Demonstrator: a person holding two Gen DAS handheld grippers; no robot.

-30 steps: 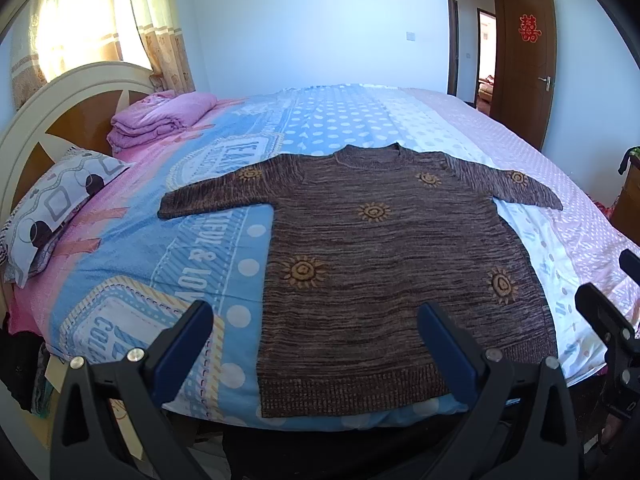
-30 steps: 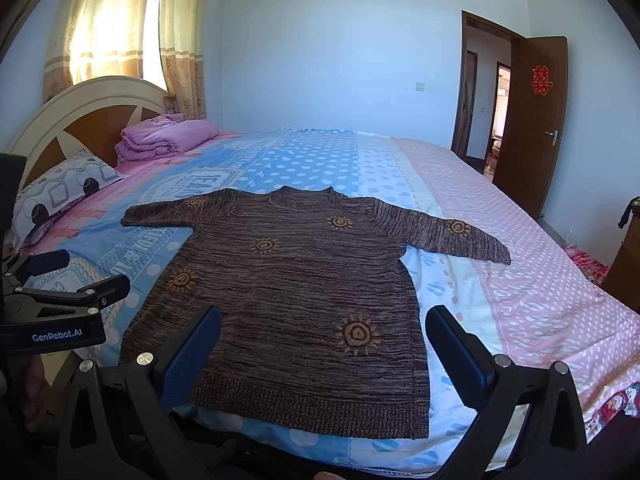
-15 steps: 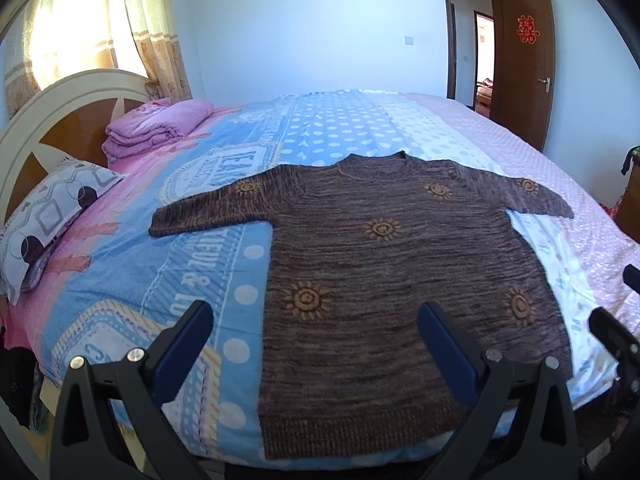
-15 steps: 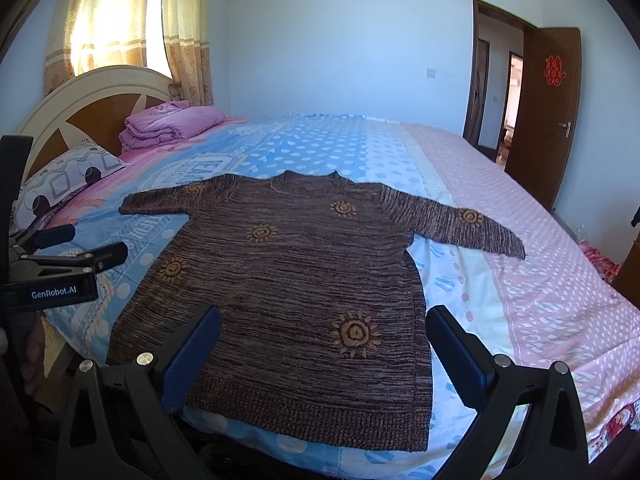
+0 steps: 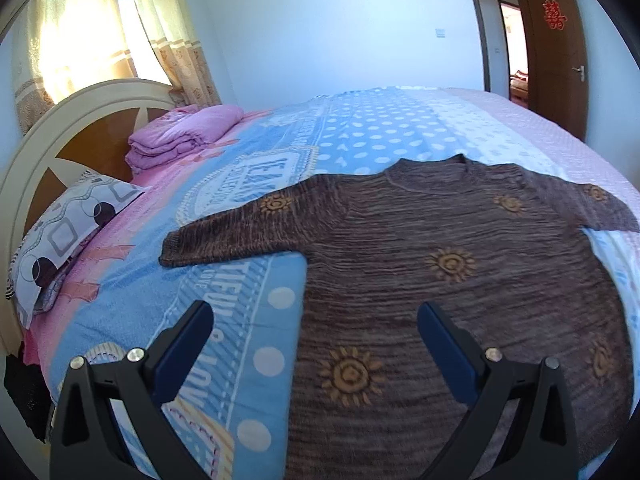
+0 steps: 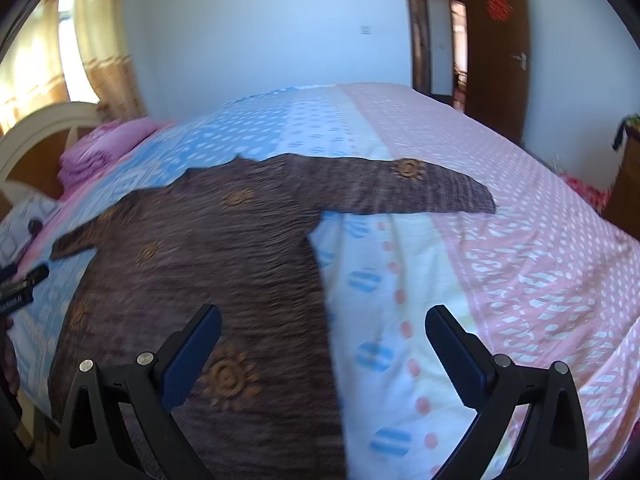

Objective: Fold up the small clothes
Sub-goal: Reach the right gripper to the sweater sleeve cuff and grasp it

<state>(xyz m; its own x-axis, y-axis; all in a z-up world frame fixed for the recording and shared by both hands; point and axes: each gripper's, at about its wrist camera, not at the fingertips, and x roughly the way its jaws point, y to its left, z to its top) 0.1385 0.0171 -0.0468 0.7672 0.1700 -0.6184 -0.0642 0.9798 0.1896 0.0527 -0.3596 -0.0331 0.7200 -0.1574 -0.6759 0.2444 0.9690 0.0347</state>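
A brown knitted sweater (image 5: 460, 264) with orange sun motifs lies flat, front up, on the bed, sleeves spread out to both sides. It also shows, blurred, in the right wrist view (image 6: 208, 264). My left gripper (image 5: 316, 344) is open and empty, above the sweater's left side near its lower edge. My right gripper (image 6: 322, 352) is open and empty, above the sweater's right side seam. The right sleeve (image 6: 404, 188) stretches out across the sheet. The left gripper's tip (image 6: 24, 284) shows at the left edge of the right wrist view.
The bed has a blue, white and pink patterned sheet (image 5: 248, 264). A folded pink blanket (image 5: 180, 136) and a patterned pillow (image 5: 68, 232) lie by the headboard (image 5: 48, 136). A brown door (image 5: 556, 48) stands open at the far right.
Both grippers have moved forward and down over the bed, closer to the sweater. The right gripper has also swung to the right, toward the right sleeve. Both stay open.
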